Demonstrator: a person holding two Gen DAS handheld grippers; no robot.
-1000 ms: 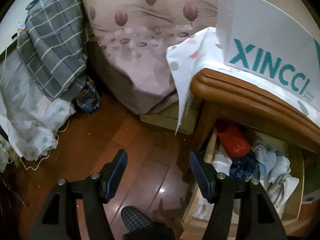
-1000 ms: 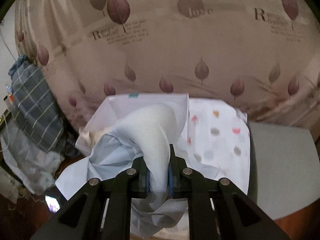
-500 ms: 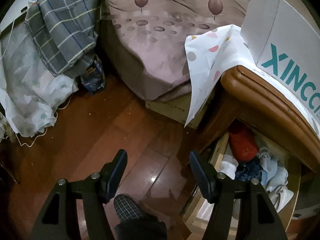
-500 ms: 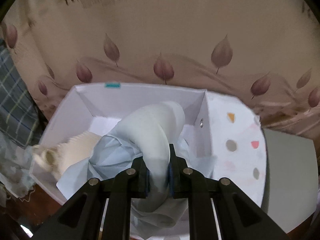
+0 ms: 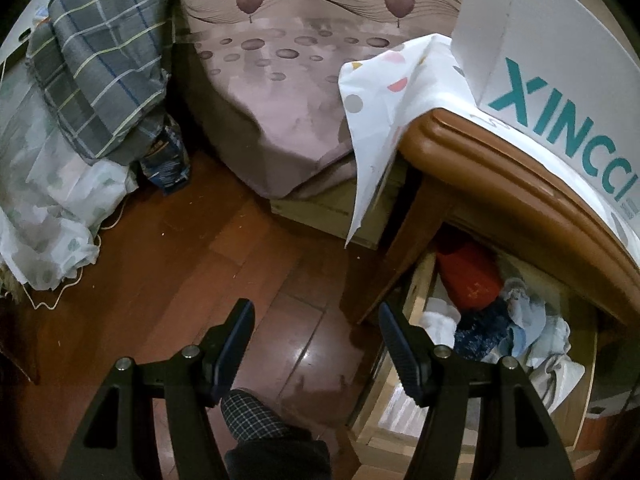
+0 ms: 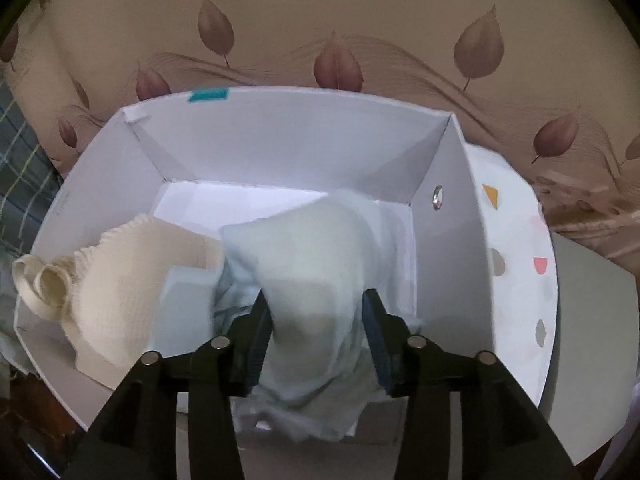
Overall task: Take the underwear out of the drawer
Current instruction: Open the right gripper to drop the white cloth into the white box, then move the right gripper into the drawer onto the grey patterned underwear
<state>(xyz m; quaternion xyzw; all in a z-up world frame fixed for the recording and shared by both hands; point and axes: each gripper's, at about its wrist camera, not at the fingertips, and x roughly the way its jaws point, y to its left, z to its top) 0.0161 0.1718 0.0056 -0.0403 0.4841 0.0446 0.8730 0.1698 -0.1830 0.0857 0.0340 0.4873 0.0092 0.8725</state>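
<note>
In the right wrist view my right gripper point(image 6: 316, 296) hangs inside a white cardboard box point(image 6: 300, 140). Its jaws are opening, and a pale blue piece of underwear point(image 6: 320, 248) bulges loosely between them and sags onto the box floor. A cream knitted garment point(image 6: 120, 280) lies at the box's left. In the left wrist view my left gripper point(image 5: 315, 308) is open over the wooden floor with nothing between its fingers. To its right the open drawer point(image 5: 416, 292) holds a red garment point(image 5: 468, 276), a dark blue one point(image 5: 480, 336) and pale cloths.
The box point(image 5: 560, 60) stands on the wooden nightstand point(image 5: 500, 184) over a dotted white cloth point(image 5: 384, 92). A bed with a leaf-print sheet point(image 5: 288, 80) lies behind. A plaid blanket point(image 5: 100, 52) is piled at the left. A person's checked slipper point(image 5: 252, 416) is below the left gripper.
My right gripper dropped down into the white box with the pale blue underwear, and its jaws have parted from a tight pinch. The left gripper has barely moved.
</note>
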